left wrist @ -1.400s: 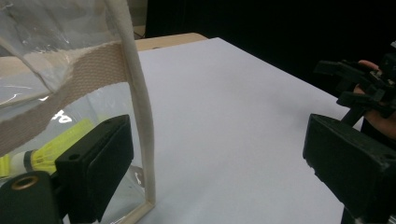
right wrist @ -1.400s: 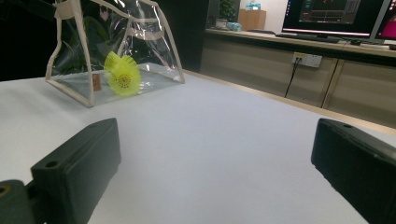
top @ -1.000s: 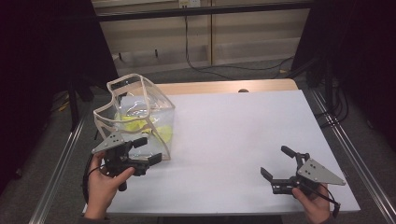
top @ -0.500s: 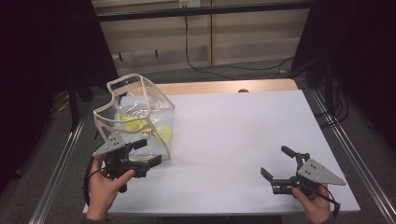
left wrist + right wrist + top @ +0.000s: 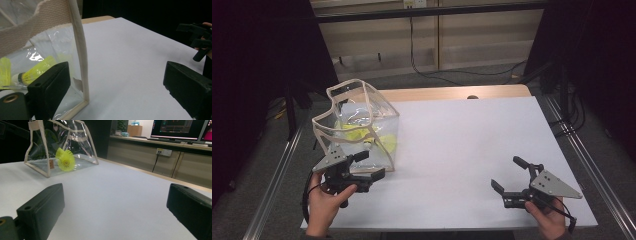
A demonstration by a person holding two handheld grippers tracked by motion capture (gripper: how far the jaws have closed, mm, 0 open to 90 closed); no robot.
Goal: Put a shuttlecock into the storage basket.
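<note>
One clear bag (image 5: 362,125) with cream fabric trim stands upright on the white surface (image 5: 462,145), directly ahead of the left gripper (image 5: 371,166) and just beside its jaws. In the left gripper view the bag's corner edge (image 5: 81,62) rises between the two jaws, nearer the left-hand one; whether that jaw touches the plastic cannot be told. The left gripper's jaws stand wide apart and hold nothing.

Inside the bag lie yellow shuttlecocks (image 5: 65,159): at least two can be made out, one with its round feathered skirt facing the right gripper view, another lying on its side with a pale cork end (image 5: 20,78) in the left gripper view. An exact count is not clear through the plastic.

The right gripper (image 5: 508,176) hovers low over bare surface, well apart from the bag, which sits far ahead and to its left. Its jaws are spread wide, empty. One hand (image 5: 324,205) holds each gripper.
</note>
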